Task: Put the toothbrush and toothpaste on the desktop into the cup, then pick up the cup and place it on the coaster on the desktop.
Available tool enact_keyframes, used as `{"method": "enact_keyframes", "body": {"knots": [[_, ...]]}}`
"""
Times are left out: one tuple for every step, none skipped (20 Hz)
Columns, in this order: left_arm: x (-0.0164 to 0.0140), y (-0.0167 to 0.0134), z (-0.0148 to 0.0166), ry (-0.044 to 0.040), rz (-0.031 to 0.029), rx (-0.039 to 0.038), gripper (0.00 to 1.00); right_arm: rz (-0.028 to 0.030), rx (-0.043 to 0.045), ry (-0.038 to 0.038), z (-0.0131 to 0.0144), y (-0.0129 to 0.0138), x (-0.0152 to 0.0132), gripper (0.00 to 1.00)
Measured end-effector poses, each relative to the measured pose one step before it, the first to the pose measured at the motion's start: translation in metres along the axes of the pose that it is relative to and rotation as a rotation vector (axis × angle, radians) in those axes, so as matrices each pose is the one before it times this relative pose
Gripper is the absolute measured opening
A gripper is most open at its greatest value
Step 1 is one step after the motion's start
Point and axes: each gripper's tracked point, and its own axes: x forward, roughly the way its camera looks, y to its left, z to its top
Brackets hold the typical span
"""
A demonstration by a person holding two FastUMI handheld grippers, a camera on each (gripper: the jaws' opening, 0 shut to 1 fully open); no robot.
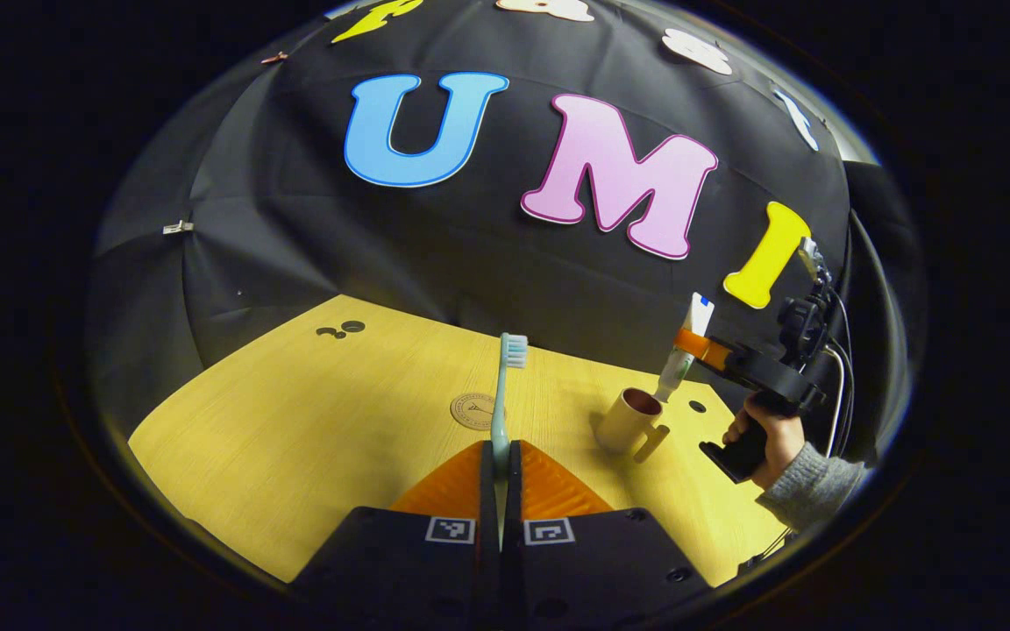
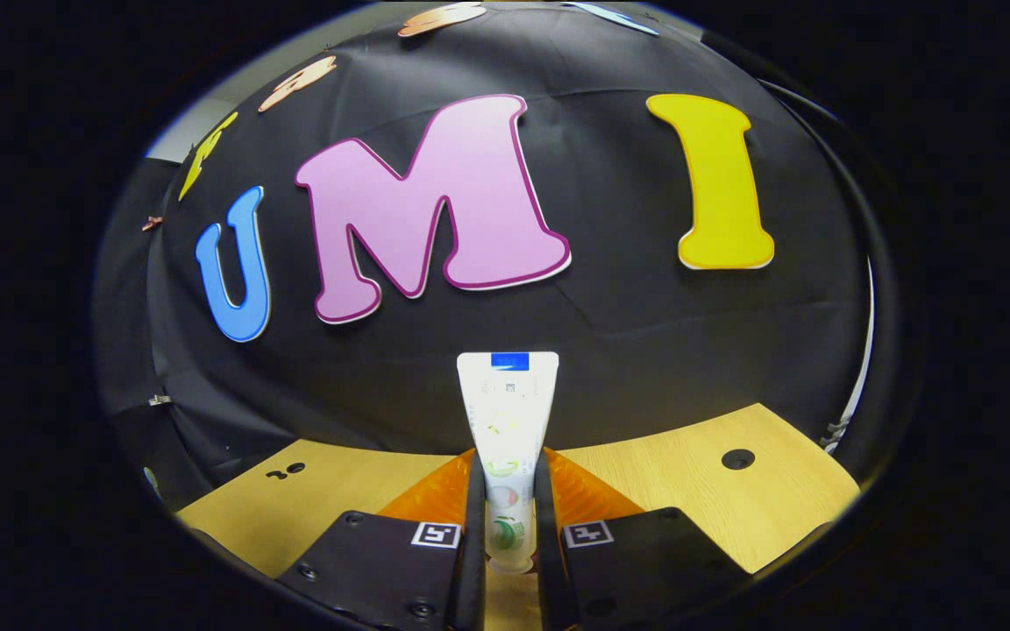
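Observation:
My left gripper is shut on a pale green toothbrush, which stands upright with its bristle head up. Behind it a round tan coaster lies flat on the yellow wooden desktop. To the right stands a beige cup with its handle toward me. The right gripper, held by a hand in a grey sleeve, carries a white toothpaste tube whose lower end hangs at the cup's rim. In the right gripper view my right gripper is shut on the toothpaste tube, which stands upright.
Small dark holes mark the desktop at the far left and beside the cup; another hole lies at the right in the right gripper view. The black cloth wall closes off the back of the desktop. Cables hang behind the right hand.

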Motion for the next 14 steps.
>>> {"method": "enact_keyframes", "body": {"knots": [[0.00124,-0.00036,-0.00246,0.00100,0.00184,0.00017,0.06,-0.00619,-0.00219,0.00604,-0.00538,-0.00460,0.00702,0.28],[-0.00022,0.00033,-0.00012,-0.00010,0.00440,0.00078,0.06,-0.00240,-0.00300,0.01157,-0.00602,-0.00411,0.00536,0.28],[0.00128,-0.00119,-0.00168,0.00039,0.00149,0.00055,0.06,-0.00127,-0.00111,0.00976,-0.00657,-0.00267,0.00421,0.28],[-0.00148,-0.00027,-0.00129,0.00051,0.00271,0.00094,0.06,-0.00272,-0.00508,0.01211,-0.00613,-0.00372,0.00405,0.28],[0.00187,-0.00052,-0.00112,0.00004,0.00225,0.00181,0.06,-0.00055,-0.00729,0.01429,-0.00664,-0.00280,0.00222,0.28],[-0.00042,-0.00097,0.00015,-0.00105,0.00177,0.00153,0.06,0.00005,-0.00652,0.01263,-0.00659,-0.00279,0.00186,0.28],[0.00089,-0.00039,-0.00008,-0.00165,0.00172,0.00035,0.06,0.00059,-0.00459,0.01171,-0.00552,-0.00094,0.00138,0.28],[0.00040,-0.00098,0.00028,-0.00139,0.00010,-0.00031,0.06,-0.00010,-0.00336,0.01027,-0.00459,-0.00124,0.00258,0.28],[0.00145,-0.00097,-0.00054,-0.00008,0.00103,0.00030,0.06,-0.00198,-0.00274,0.00679,-0.00376,-0.00028,0.00130,0.28],[0.00039,-0.00044,-0.00071,0.00176,-0.00034,0.00024,0.06,-0.00257,-0.00282,0.00674,-0.00454,-0.00013,0.00159,0.28],[-0.00021,0.00016,-0.00186,0.00058,0.00125,-0.00002,0.06,-0.00276,-0.00007,0.00729,-0.00381,-0.00069,0.00157,0.28],[0.00059,-0.00004,-0.00009,0.00131,0.00052,0.00035,0.06,-0.00434,0.00071,0.00776,-0.00526,-0.00129,0.00124,0.22],[0.00094,-0.00051,-0.00114,0.00161,0.00202,0.00116,0.06,-0.00680,-0.00064,0.00903,-0.00453,-0.00092,0.00050,0.28],[-0.00010,0.00019,-0.00023,0.00218,0.00196,-0.00001,0.06,-0.00311,-0.00148,0.00706,-0.00438,-0.00056,0.00033,0.28]]}}
